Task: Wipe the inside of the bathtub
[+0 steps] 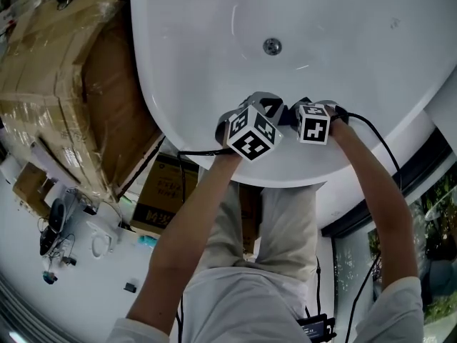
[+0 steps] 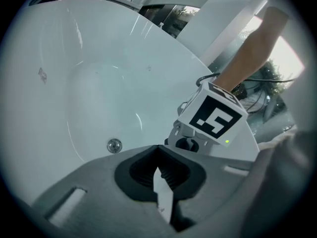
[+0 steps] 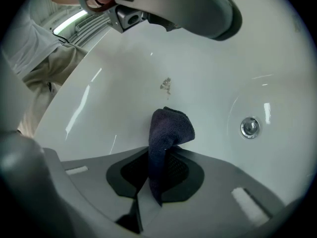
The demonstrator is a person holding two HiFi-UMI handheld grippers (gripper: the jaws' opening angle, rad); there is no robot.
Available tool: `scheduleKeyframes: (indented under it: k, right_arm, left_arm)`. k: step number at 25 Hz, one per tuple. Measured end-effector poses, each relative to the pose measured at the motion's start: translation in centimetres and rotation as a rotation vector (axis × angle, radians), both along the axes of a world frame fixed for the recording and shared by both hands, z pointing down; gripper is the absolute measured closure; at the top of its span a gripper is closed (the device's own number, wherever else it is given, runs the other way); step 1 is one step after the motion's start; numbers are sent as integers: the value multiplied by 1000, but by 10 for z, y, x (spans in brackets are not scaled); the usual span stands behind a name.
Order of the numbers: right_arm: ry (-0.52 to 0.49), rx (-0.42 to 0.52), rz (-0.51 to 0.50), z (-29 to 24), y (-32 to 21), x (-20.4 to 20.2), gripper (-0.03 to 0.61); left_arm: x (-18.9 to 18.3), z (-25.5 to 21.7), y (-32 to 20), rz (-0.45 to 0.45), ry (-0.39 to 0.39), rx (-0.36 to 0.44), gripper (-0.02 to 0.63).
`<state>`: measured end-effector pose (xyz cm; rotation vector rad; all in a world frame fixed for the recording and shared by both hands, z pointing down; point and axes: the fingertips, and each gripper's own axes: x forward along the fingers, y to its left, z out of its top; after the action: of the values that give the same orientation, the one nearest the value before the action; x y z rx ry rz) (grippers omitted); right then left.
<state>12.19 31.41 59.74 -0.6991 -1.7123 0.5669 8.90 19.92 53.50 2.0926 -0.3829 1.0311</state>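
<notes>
The white bathtub (image 1: 343, 20) fills the head view, with its round metal drain (image 1: 271, 46) on the floor. Both grippers lean over the near rim, side by side. My right gripper (image 3: 156, 167) is shut on a dark blue cloth (image 3: 169, 128), whose folded end sticks out ahead of the jaws, just off the tub's sloping wall. A small brown stain (image 3: 166, 85) marks the wall a little beyond the cloth. My left gripper (image 2: 159, 168) is shut with nothing in it and hovers over the tub beside the right gripper's marker cube (image 2: 214, 118).
Large plastic-wrapped cardboard boxes (image 1: 57, 84) stand close along the tub's left side, and a smaller box (image 1: 161, 191) sits under its near end. Black cables (image 1: 371, 131) trail from the grippers. A dark window frame (image 1: 400, 184) runs on the right. The drain (image 3: 250, 127) lies right of the cloth.
</notes>
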Motion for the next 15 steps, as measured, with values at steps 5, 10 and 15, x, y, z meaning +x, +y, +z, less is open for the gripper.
scheduleKeyframes:
  k: [5, 10, 15]
  right_arm:
    - [-18, -8, 11, -23, 10, 0, 529]
    - [-6, -28, 22, -44, 18, 1, 529]
    - [-14, -27, 22, -65, 26, -1, 529]
  left_arm:
    - [-1, -8, 9, 22, 0, 3, 618]
    - [-3, -17, 14, 38, 0, 10, 618]
    - [-6, -28, 16, 56, 6, 30, 618]
